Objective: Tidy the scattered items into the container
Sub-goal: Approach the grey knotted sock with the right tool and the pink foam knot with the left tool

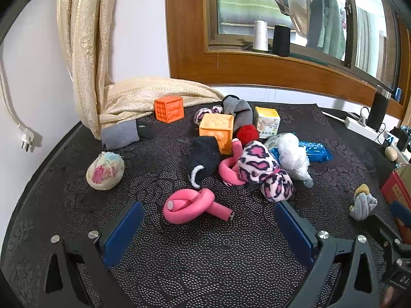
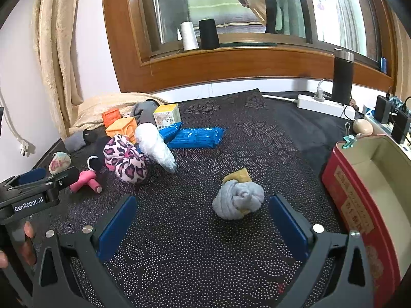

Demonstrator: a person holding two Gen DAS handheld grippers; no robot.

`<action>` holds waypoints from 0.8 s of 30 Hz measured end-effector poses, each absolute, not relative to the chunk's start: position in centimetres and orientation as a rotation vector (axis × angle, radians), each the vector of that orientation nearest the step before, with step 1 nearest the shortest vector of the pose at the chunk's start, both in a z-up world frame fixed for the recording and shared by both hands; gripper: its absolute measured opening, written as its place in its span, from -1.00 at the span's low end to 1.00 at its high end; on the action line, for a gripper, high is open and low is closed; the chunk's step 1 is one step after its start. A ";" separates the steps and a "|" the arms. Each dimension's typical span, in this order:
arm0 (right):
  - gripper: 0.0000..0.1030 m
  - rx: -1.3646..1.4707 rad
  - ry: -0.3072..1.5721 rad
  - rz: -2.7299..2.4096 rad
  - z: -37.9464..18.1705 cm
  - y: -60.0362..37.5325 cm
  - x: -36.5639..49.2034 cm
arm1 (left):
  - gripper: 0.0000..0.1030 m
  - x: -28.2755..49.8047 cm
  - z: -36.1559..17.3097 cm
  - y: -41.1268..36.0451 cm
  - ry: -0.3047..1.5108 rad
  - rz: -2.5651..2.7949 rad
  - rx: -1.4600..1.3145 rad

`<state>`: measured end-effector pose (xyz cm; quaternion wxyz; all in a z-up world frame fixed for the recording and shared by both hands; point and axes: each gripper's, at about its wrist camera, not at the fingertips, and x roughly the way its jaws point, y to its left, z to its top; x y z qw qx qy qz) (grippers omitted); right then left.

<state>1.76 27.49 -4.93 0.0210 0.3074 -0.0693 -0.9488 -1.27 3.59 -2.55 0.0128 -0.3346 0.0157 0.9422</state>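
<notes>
**Two open claws, one awkward pile**

Nearest to me, the left claw (image 1: 208, 220) hangs low over the dark dotted worktop (image 1: 205, 269) with its blue pads spread wide and nothing between them. Just ahead of it lies a pink foam roller (image 1: 191, 205), twisted into a knot with a stub poking out to the side. A squeeze on the stub alone would likely let the knot swing or spring loose on the lift.

The right claw (image 2: 203, 215) is equally wide apart and empty. The grey knotted sock (image 2: 237, 199) sits between its fingertips but well over toward the right-hand pad, so closing from here could nudge the bundle sideways instead of pinching it squarely. The red tin (image 2: 359, 205), open and seemingly empty, stands just right of that claw; a hasty swing could clip its rim.

Further in, the leopard-print sock (image 1: 262, 169) rests against a second pink roller (image 1: 228, 172), a black sock (image 1: 203, 157) and a white plastic bundle (image 1: 292, 154). Pulling one out may drag its neighbours along.

Behind those, the orange block (image 1: 218, 131), the darker orange cube (image 1: 169, 109) and the small yellow carton (image 1: 267, 122) look too broad for a careless grip. The pastel ball (image 1: 105, 170) sits alone at the left, and could roll away if bumped.
</notes>
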 end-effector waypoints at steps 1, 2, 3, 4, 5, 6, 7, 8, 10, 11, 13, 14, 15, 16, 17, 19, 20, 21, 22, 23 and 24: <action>1.00 0.955 -0.227 -2.940 -5.0 27.6 1.7 | 1.00 -1.3 -2.5 3.4 0.048 2.945 -1.035; 1.00 0.957 -0.239 -2.937 -5.0 27.8 1.7 | 1.00 -1.4 -2.6 3.2 0.041 2.944 -1.041; 1.00 0.960 -0.250 -2.935 -5.1 28.0 1.7 | 1.00 -1.5 -2.7 3.0 0.031 2.939 -1.051; 1.00 0.965 -0.255 -2.935 -5.1 28.0 1.7 | 1.00 -1.7 -2.9 2.6 0.015 2.934 -1.069; 1.00 0.972 -0.258 -2.933 -5.2 28.1 1.7 | 1.00 -1.8 -3.1 2.3 0.006 2.934 -1.082; 1.00 0.981 -0.261 -2.929 -5.3 28.1 1.6 | 1.00 -1.9 -3.3 2.0 0.005 2.931 -1.097; 1.00 0.985 -0.261 -2.928 -5.3 28.2 1.6 | 1.00 -2.2 -3.5 1.6 -0.007 2.922 -1.122; 1.00 0.985 -0.260 -2.930 -5.3 28.1 1.7 | 1.00 -2.4 -3.6 1.3 -0.022 2.910 -1.136; 1.00 0.976 -0.255 -2.942 -5.2 28.1 1.8 | 1.00 -2.8 -4.0 0.7 -0.041 2.892 -1.160; 1.00 0.965 -0.256 -2.943 -5.1 28.0 1.9 | 1.00 -2.9 -4.2 0.6 -0.035 2.895 -1.170; 1.00 0.947 -0.245 -2.944 -4.9 27.8 2.0 | 1.00 -3.3 -4.5 0.4 -0.020 2.903 -1.191; 1.00 0.950 -0.236 -2.944 -4.9 27.7 1.9 | 1.00 -3.5 -4.7 0.4 -0.017 2.899 -1.199; 1.00 0.953 -0.234 -2.941 -4.9 27.6 1.8 | 1.00 -3.6 -4.8 0.4 -0.014 2.895 -1.207; 1.00 0.956 -0.234 -2.936 -5.0 27.5 1.7 | 1.00 -3.9 -5.1 0.6 0.007 2.892 -1.218; 1.00 0.959 -0.235 -2.931 -5.1 27.5 1.6 | 1.00 -4.2 -5.2 0.8 0.024 2.884 -1.229; 1.00 0.969 -0.252 -2.921 -5.3 27.6 1.4 | 1.00 -4.9 -5.4 1.0 0.057 2.867 -1.251; 1.00 0.971 -0.266 -2.912 -5.4 27.8 1.3 | 1.00 -5.3 -5.5 1.1 0.061 2.855 -1.261; 1.00 0.970 -0.278 -2.906 -5.4 27.9 1.3 | 1.00 -5.7 -5.5 1.1 0.056 2.839 -1.270; 1.00 0.969 -0.287 -2.902 -5.4 28.0 1.3 | 1.00 -6.4 -5.7 1.1 0.046 2.832 -1.284; 1.00 0.967 -0.291 -2.899 -5.4 28.0 1.3 | 1.00 -6.8 -5.8 1.0 0.043 2.842 -1.287; 1.00 0.964 -0.297 -2.895 -5.4 28.1 1.4 | 1.00 -7.2 -5.9 0.9 0.040 2.853 -1.289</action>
